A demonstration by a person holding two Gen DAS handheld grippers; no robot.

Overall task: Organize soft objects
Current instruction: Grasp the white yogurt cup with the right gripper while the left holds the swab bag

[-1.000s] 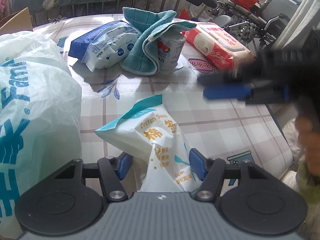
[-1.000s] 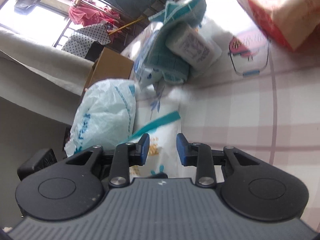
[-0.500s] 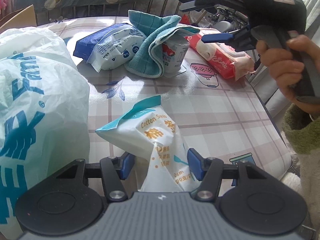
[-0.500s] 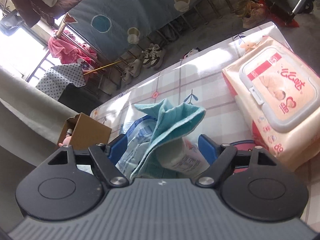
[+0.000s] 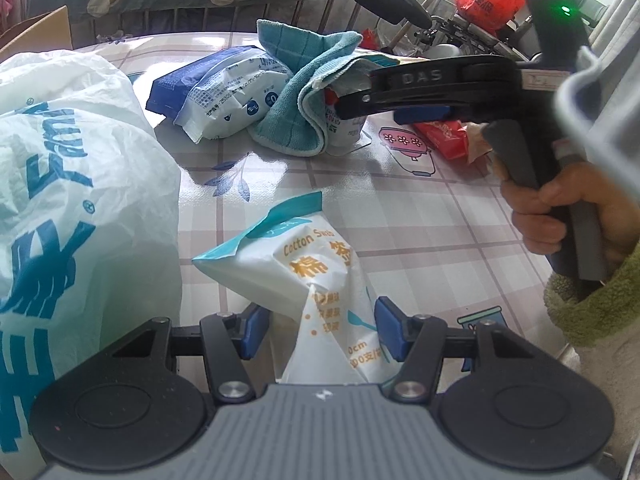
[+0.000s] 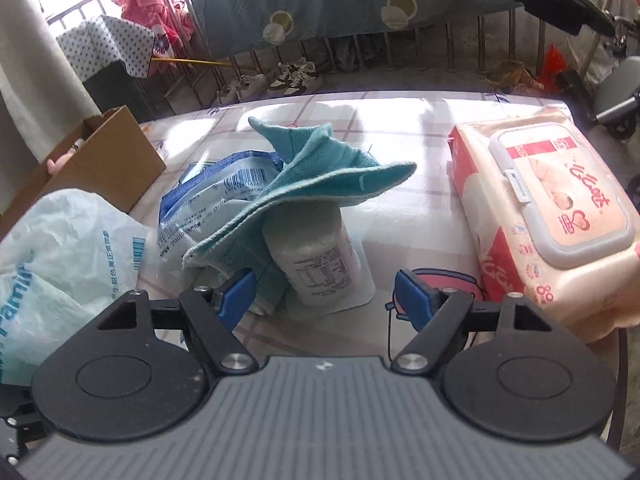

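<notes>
Left gripper (image 5: 318,330): jaws partly apart, one each side of the cotton swab pack (image 5: 308,280); the blue pads stand just off the wrapper or barely brush it, and a firm clamp is not evident
Cotton swab pack: lies on the table (image 5: 420,220), its lower end between the left jaws, its teal top edge pointing toward the white canister
Right gripper (image 6: 324,294): jaws wide apart, holding nothing, aimed at the white canister (image 6: 310,254) and level with its base; the left pad is near the cloth's hanging edge
Teal cloth (image 6: 320,184): draped over the top of the white canister, one side hanging down beside it
Blue-and-white pack (image 6: 208,200): touching the canister's cloth-covered side, on the side toward the cardboard box
Wet wipes pack (image 6: 548,216): apart from the canister, on the opposite side, at the table edge
Plastic bag (image 5: 60,200): large, white with teal print, well apart from the canister, just beside the cotton swab pack
Cardboard box (image 6: 100,164): beyond the plastic bag, at the far table edge
Progress: judged early; the soft items lie scattered and none appears sorted
Remaining: judged as taking the cloth off the canister and gathering the packs; destination cannot be told
</notes>
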